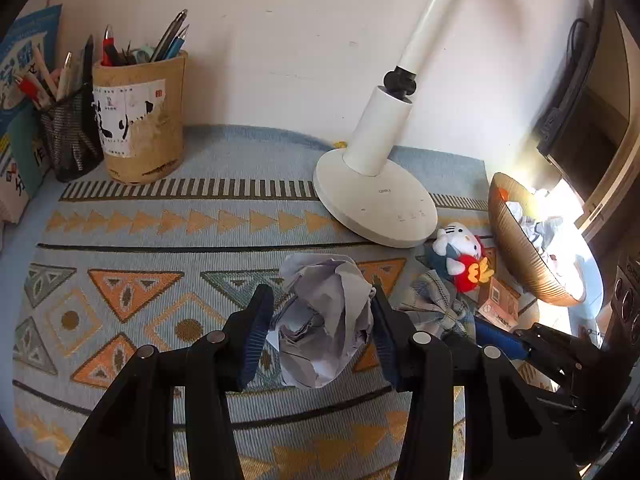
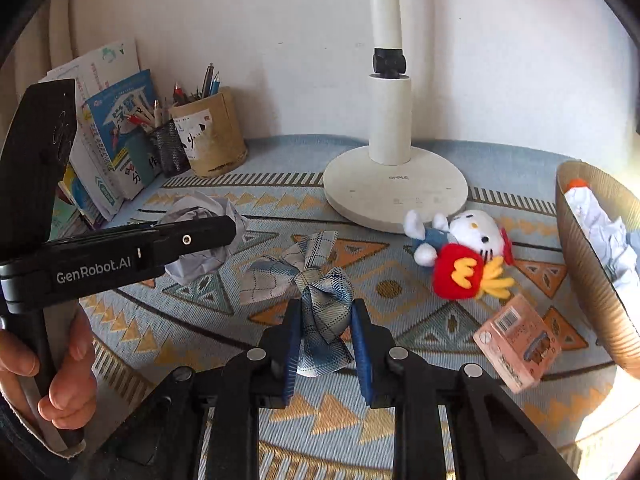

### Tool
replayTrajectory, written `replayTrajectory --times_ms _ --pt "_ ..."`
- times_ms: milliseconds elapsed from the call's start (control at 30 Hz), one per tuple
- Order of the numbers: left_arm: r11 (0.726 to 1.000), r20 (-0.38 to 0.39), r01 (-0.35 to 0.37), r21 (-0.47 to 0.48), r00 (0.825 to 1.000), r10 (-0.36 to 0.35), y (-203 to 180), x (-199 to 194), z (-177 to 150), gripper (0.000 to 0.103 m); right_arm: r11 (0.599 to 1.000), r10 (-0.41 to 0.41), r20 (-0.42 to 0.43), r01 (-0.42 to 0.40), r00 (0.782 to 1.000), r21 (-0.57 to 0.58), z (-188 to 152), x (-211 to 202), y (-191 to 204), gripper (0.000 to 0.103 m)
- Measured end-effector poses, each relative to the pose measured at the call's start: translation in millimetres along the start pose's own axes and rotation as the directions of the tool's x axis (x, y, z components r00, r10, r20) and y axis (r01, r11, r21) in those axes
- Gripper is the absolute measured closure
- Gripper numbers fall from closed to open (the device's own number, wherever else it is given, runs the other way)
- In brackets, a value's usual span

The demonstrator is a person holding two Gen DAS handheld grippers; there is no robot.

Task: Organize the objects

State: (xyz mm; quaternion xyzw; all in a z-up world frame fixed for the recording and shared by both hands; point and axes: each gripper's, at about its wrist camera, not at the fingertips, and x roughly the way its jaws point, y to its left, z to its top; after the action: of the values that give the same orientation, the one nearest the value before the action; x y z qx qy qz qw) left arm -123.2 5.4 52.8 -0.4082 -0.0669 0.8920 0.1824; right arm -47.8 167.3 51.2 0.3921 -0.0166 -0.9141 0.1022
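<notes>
The left gripper (image 1: 320, 316) had its two blue-padded fingers pressed on both sides of a crumpled ball of white paper (image 1: 326, 320), which sat on the blue woven table mat with orange triangles (image 1: 160, 240). The right gripper (image 2: 326, 332) was closed narrowly around the lower part of a blue and white checked fabric bow (image 2: 304, 280), and the rest of the bow lay on the same mat just in front of the fingers. A white cat plush toy in a red outfit (image 2: 460, 248) lay on its side beside the round base of a white desk lamp (image 2: 394, 192). Near the toy, a small pink cardboard box with a barcode (image 2: 516, 340) lay tilted on the mat. At the right edge stood a brown ribbed bowl (image 2: 592, 280), with more crumpled white paper inside. Against the wall at the far left stood a tan round pen holder (image 1: 140, 124), next to a black mesh pen cup (image 1: 70, 140) and some books (image 2: 112, 128).
</notes>
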Motion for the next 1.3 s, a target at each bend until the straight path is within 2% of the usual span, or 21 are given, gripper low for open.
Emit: replayTrajectory --times_ms 67,167,233,400,500,600,667,700,733,767,833,900,967,1033,1067,1133,1167,1300 --pt "1.0 0.009 0.017 -0.011 1.0 -0.017 -8 -20 -10 0.058 0.999 0.0 0.004 0.0 1.0 0.036 -20 -28 -7 0.08" --pt "0.996 0.061 0.083 -0.038 0.995 -0.08 -23 -48 -36 0.058 0.994 -0.018 0.01 0.017 1.0 0.106 -51 -65 -23 0.079" --pt "0.992 0.077 0.115 -0.047 0.991 -0.111 -34 -59 -56 0.058 0.991 -0.042 -0.013 0.043 0.999 0.126 -69 -79 -34 0.079" --pt "0.997 0.102 0.082 -0.004 0.991 -0.082 -66 -59 -94 0.058 0.99 -0.083 -0.062 0.09 0.995 0.112 -102 -98 -55 0.079" --pt "0.998 0.096 0.069 0.014 0.993 -0.07 -71 -48 -104 0.058 0.986 -0.079 -0.086 0.09 0.993 0.137 -114 -100 -67 0.075" --pt "0.997 0.105 0.074 0.007 0.992 -0.074 -66 -46 -106 0.058 0.985 -0.068 -0.123 0.086 0.99 0.147 -128 -98 -71 0.066" --pt "0.996 0.108 0.094 0.007 0.99 -0.095 -64 -46 -107 0.058 0.987 -0.054 -0.106 0.069 0.993 0.146 -134 -104 -72 0.046" --pt "0.996 0.098 0.093 0.006 0.991 -0.093 -65 -45 -108 0.058 0.986 -0.048 -0.102 0.063 0.994 0.155 -136 -107 -72 0.029" --pt "0.996 0.095 0.085 0.011 0.992 -0.085 -66 -44 -108 0.058 0.984 -0.043 -0.093 0.059 0.995 0.166 -138 -109 -72 0.02" --pt "0.997 0.1 0.075 0.021 0.992 -0.077 -69 -45 -109 0.058 0.984 -0.038 -0.081 0.051 0.996 0.17 -139 -110 -72 0.02" --pt "0.996 0.111 0.065 0.052 0.991 -0.071 -75 -47 -111 0.058 0.986 -0.049 -0.074 0.06 0.996 0.153 -137 -108 -70 0.02" --pt "0.995 0.114 0.056 0.08 0.991 -0.065 -80 -48 -113 0.058 0.987 -0.102 -0.084 0.111 0.991 0.12 -133 -103 -67 0.02" --pt "0.995 0.114 0.052 0.091 0.992 -0.062 -82 -48 -113 0.058 0.986 -0.133 -0.086 0.14 0.987 0.088 -130 -98 -64 0.026" --pt "0.996 0.113 0.05 0.079 0.992 -0.059 -81 -48 -113 0.058 0.988 -0.13 -0.09 0.136 0.987 0.072 -127 -92 -61 0.047" --pt "0.996 0.112 0.052 0.07 0.992 -0.06 -79 -48 -113 0.058 0.984 -0.161 -0.086 0.166 0.983 0.057 -127 -91 -58 0.051" --pt "0.997 0.112 0.057 0.054 0.992 -0.063 -76 -48 -112 0.058 0.979 -0.203 -0.071 0.205 0.977 0.021 -127 -90 -51 0.073" --pt "0.997 0.112 0.059 0.051 0.992 -0.064 -75 -47 -113 0.058 0.982 -0.186 -0.067 0.187 0.98 0.019 -128 -91 -50 0.077" --pt "0.997 0.118 0.03 0.064 0.992 -0.037 -80 -48 -113 0.058 0.982 -0.186 -0.039 0.187 0.982 0.035 -131 -103 -52 0.079"
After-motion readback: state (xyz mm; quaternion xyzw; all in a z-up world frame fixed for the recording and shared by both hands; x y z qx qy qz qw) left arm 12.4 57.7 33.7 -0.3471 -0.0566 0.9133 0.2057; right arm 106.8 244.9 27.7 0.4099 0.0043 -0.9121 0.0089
